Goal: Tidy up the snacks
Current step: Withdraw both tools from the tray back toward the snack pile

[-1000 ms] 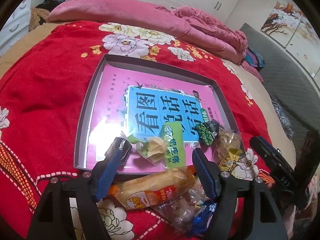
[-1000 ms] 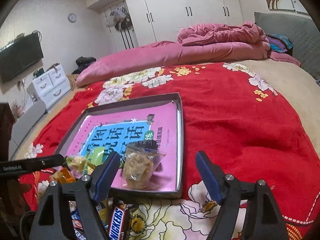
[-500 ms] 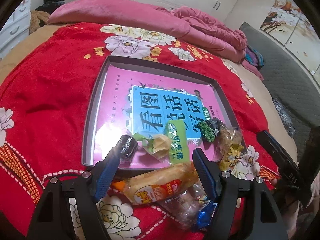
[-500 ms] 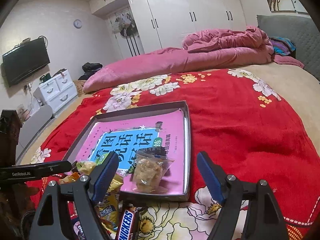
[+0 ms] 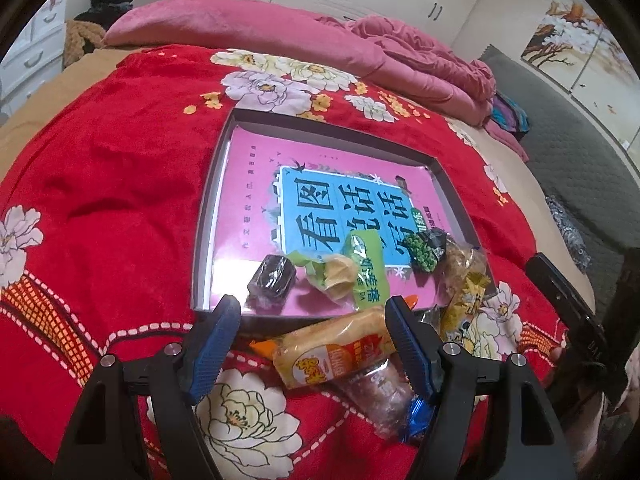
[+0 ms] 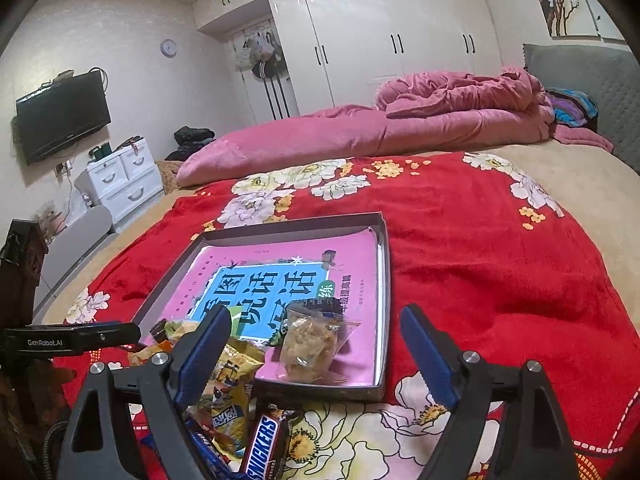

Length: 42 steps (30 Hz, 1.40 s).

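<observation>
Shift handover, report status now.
Both tongs, left and right, open, empty. Dark wrapped snack lies in tray. Bread pack, Snickers outside it.

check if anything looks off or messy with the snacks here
A yellow packet hangs over the near rim of the tray, half in, half out. The orange-labelled bread pack and Snickers bar lie outside on the red blanket. Nothing looks spilled or torn.
</observation>
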Motion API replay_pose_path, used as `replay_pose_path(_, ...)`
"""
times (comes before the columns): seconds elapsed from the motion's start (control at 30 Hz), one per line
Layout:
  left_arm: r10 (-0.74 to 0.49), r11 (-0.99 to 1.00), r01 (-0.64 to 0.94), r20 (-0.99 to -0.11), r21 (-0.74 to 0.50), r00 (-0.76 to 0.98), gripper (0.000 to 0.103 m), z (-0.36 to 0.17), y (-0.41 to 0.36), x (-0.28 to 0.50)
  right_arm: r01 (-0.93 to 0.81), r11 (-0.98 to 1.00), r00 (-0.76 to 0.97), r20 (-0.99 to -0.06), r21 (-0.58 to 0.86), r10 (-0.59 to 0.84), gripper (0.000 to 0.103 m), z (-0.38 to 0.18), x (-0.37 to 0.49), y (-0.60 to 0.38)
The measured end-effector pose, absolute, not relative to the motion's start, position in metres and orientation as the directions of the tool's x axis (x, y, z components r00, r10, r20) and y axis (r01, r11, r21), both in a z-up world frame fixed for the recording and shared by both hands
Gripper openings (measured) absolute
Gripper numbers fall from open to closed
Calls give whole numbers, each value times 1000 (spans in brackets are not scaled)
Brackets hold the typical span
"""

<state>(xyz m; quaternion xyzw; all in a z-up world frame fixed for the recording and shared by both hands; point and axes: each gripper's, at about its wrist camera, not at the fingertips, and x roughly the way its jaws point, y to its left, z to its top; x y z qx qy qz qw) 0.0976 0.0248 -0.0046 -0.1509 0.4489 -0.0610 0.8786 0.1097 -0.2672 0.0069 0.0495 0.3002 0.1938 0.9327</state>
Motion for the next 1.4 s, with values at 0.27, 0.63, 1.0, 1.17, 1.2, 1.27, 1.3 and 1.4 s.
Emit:
replay_pose_path(0.27, -252, 950, -4, -772, -312, 583, 76, -4, 22, 90, -344, 918, 742, -543, 197, 394, 87, 9, 103, -265)
replay_pose_path(0.63, -249, 958, 29, -772, -287, 585, 76, -1, 15, 78, -381, 910, 736, -543, 163, 406, 87, 13, 93, -254)
replay_pose_path(1.0, -244, 965, 68, -770, -253, 590, 76, 4, 7, 70, -412, 899, 721, -550, 149, 421, 87, 14, 81, -246)
replay_pose_path(1.17, -251, 964, 78, -773, -255, 582, 76, 3, 5, 67, -441, 885, 694, -569, 148, 441, 87, 10, 76, -238)
replay_pose_path(1.2, -250, 965, 80, -775, -251, 581, 76, 2, 5, 66, -447, 882, 687, -575, 149, 445, 87, 9, 74, -236)
replay_pose_path(1.27, -249, 966, 86, -777, -246, 579, 76, 2, 4, 65, -460, 876, 675, -585, 143, 450, 87, 8, 72, -232)
replay_pose_path(1.3, -250, 965, 87, -777, -245, 577, 76, 1, 3, 65, -465, 874, 672, -587, 138, 450, 87, 7, 70, -229)
replay_pose_path(1.4, -256, 964, 92, -775, -250, 578, 76, 3, 3, 64, -478, 870, 667, -592, 126, 452, 87, 6, 66, -224)
